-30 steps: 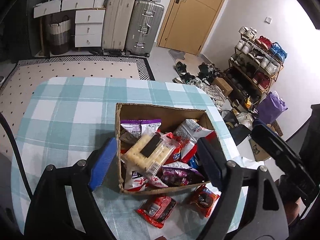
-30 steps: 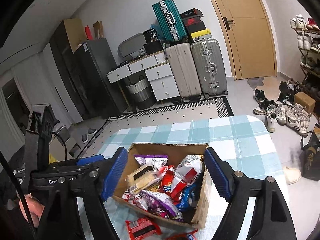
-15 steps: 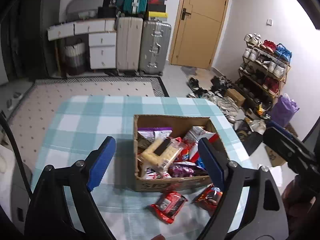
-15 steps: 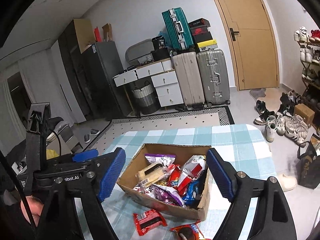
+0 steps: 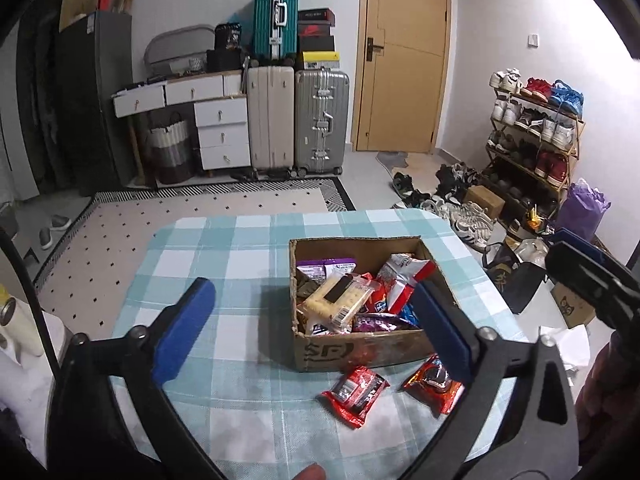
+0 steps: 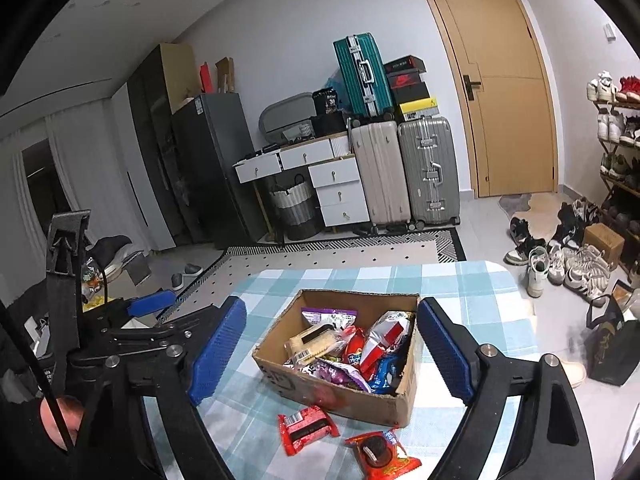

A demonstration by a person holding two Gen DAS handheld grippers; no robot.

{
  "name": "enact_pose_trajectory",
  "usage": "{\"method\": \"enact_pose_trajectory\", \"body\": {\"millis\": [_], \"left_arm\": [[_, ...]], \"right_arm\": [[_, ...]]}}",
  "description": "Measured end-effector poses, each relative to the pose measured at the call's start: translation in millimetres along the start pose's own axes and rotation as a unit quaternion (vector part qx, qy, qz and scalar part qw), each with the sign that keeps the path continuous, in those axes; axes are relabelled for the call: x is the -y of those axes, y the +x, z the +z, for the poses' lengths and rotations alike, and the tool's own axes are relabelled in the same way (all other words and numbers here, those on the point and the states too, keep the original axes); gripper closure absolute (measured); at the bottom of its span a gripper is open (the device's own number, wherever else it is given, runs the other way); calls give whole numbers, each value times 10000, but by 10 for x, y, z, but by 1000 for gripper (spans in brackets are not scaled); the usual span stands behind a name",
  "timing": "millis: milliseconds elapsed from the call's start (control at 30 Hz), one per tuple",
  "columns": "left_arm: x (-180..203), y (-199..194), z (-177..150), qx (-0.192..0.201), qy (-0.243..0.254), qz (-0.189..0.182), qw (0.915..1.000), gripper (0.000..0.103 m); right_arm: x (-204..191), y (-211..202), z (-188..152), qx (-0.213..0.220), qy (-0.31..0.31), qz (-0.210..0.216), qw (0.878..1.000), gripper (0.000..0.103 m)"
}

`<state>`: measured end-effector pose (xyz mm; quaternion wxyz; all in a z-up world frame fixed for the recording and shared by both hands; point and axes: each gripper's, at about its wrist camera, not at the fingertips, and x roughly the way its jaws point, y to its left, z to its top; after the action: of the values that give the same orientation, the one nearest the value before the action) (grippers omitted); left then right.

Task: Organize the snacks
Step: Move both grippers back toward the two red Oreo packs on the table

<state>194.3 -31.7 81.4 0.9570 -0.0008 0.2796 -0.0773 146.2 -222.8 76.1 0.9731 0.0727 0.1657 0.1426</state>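
Observation:
An open cardboard box (image 5: 362, 350) (image 6: 348, 392) full of snack packets stands on the teal checked table (image 5: 224, 276) (image 6: 480, 300). Two red snack packets lie on the cloth in front of it: one (image 5: 354, 394) (image 6: 306, 428) to the left, one (image 5: 432, 380) (image 6: 380, 452) to the right. My left gripper (image 5: 312, 332) is open and empty, held above the table's near side. My right gripper (image 6: 332, 352) is open and empty, high over the box. The left gripper also shows at the left of the right wrist view (image 6: 152, 304).
Beyond the table lie a patterned rug (image 5: 192, 216), suitcases (image 5: 296, 120), white drawers (image 5: 220, 136) and a wooden door (image 5: 404, 56). A shoe rack (image 5: 532, 136) and loose shoes stand at the right. A dark bag (image 6: 612, 344) sits on the floor by the table's right side.
Both grippers have pulled back and up from the box, still open. The box and the two red packets now sit farther away in both views.

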Motion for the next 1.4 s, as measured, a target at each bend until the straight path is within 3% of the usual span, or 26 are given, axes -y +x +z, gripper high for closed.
{"method": "enact_pose_trajectory", "body": {"millis": [267, 500, 800, 1067, 1400], "left_arm": [[-34, -299, -251, 178, -70, 41, 9998, 1], [-100, -237, -606, -43, -267, -12, 9996, 1], [-89, 64, -1055, -436, -410, -165, 9981, 1], [-61, 300, -1297, -700, -447, -173, 9964, 1], [-69, 409, -1489, -917, -473, -157, 9945, 1]], "right_arm": [[-54, -265, -210, 78, -124, -21, 9999, 9], [-43, -335, -540, 3, -87, -49, 10000, 3], [141, -71, -1115, -584, 227, -223, 9978, 2], [441, 449, -1624, -1477, 488, -535, 9864, 2], [510, 1027, -1778, -2145, 209, -774, 9734, 7]]}}
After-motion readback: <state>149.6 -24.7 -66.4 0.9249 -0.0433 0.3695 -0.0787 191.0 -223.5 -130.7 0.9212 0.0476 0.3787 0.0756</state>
